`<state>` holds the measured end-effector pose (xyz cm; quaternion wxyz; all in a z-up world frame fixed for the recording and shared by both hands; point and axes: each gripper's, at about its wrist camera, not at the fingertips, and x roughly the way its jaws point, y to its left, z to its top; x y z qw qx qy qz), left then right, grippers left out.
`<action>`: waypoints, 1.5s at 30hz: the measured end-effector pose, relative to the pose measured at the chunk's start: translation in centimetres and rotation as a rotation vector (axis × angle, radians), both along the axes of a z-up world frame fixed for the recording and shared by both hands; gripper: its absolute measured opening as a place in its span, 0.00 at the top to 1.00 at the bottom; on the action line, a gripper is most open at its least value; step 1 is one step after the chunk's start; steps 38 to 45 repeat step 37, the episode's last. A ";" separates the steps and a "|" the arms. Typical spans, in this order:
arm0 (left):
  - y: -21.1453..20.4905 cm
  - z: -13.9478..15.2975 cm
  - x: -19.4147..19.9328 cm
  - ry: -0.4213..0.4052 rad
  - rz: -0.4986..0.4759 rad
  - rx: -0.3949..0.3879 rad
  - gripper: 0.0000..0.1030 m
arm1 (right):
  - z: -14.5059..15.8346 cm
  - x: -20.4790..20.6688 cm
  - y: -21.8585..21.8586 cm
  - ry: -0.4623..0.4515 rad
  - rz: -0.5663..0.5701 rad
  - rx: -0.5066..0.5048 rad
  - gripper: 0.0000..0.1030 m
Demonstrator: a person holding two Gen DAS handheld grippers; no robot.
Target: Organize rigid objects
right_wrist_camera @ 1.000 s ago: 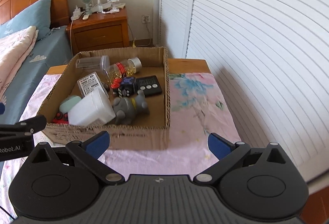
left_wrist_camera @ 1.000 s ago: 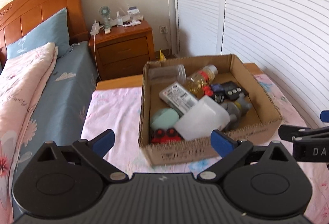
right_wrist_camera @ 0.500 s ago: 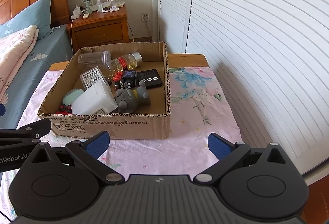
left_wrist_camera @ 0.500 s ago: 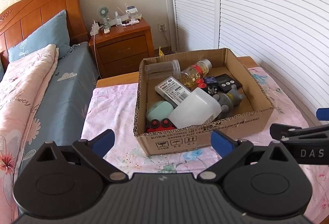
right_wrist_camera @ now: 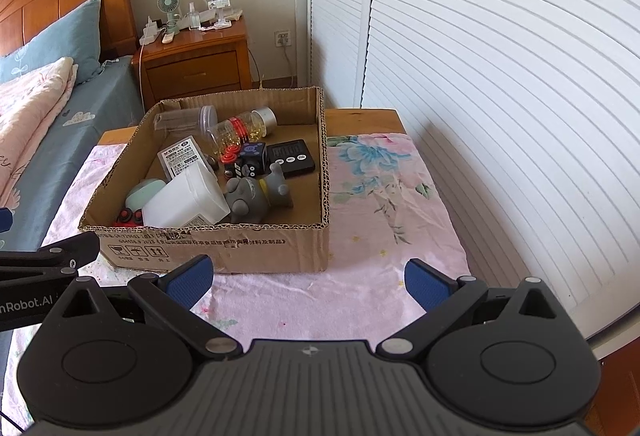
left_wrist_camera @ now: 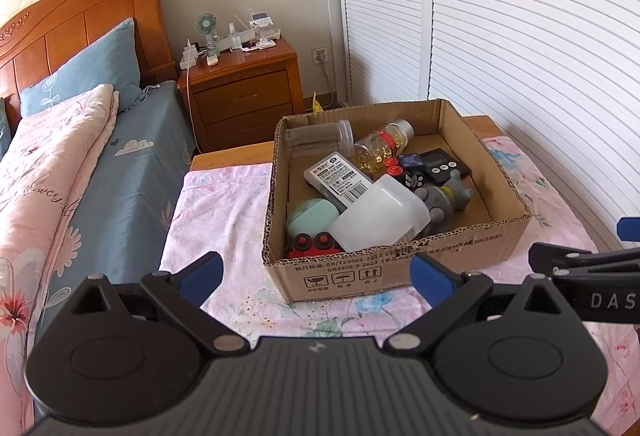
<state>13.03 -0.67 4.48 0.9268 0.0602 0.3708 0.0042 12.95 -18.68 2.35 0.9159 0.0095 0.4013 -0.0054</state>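
1. My left gripper (left_wrist_camera: 316,276) is held low at the near edge of the scene, its jaws spread wide with nothing between the blue pads.
2. My right gripper (right_wrist_camera: 308,278) sits level just to its right, jaws equally wide, pads bare.

Wooden table (right_wrist_camera: 362,114), pink floral cloth (right_wrist_camera: 372,195), cardboard box (right_wrist_camera: 224,248)

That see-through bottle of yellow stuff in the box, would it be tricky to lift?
The bottle lies on its side and looks round, so it will probably roll if nudged. Its smooth clear wall may be slippery. Being nearly full, it likely has some heft.
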 end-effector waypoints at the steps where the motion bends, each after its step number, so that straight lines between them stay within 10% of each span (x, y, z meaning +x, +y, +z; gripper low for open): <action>1: 0.0 0.0 0.0 -0.002 0.001 0.002 0.03 | 0.0 0.0 0.0 -0.001 0.000 0.000 0.00; 45: -0.1 0.2 -0.4 -0.006 0.013 0.010 0.03 | 0.1 -0.6 -0.2 -0.004 -0.005 -0.004 0.00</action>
